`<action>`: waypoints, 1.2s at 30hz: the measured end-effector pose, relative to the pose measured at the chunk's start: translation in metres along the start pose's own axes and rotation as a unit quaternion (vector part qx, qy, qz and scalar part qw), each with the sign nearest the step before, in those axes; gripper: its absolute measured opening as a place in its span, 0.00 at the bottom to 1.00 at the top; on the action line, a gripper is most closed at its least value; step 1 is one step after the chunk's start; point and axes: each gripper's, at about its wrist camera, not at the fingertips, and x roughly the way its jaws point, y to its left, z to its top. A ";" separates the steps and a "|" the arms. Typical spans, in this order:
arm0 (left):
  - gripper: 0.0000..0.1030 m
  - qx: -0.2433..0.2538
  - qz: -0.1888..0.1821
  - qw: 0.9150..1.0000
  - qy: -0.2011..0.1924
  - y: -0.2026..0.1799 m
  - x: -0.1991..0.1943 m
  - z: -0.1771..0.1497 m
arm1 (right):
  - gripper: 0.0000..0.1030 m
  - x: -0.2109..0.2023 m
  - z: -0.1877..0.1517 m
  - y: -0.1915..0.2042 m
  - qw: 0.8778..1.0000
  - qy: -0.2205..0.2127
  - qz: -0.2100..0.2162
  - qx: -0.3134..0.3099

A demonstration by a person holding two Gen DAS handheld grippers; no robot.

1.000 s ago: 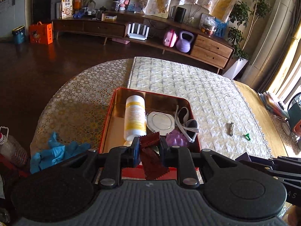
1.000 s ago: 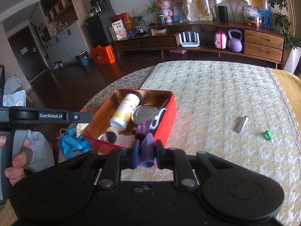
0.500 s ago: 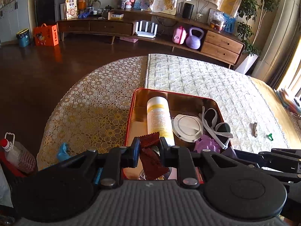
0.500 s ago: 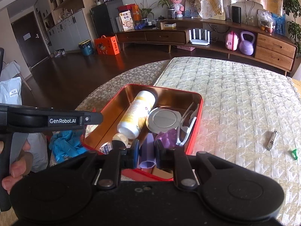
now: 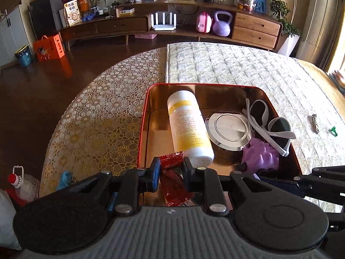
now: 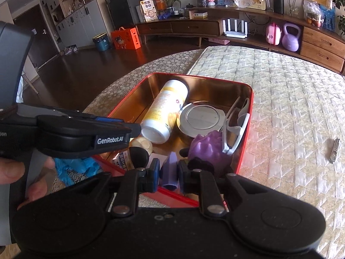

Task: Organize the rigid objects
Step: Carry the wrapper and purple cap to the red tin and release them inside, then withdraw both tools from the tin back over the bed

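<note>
Glossy metal tin, gold-lined; smooth plastic bottle; polished metal lid; crinkled foil sachet; quilted cloth table cover.

One red tin holds one white bottle, one round silver lid, one pair of white sunglasses and one purple toy. Two grippers (one per hand) carry one red sachet and one lilac piece. One nail clipper and one green clip lie at right.
</note>
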 end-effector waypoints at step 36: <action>0.65 -0.050 -0.033 0.997 -0.048 -0.011 -0.082 -0.013 | 0.60 -0.097 -0.019 -0.005 0.998 -0.050 0.019 0.015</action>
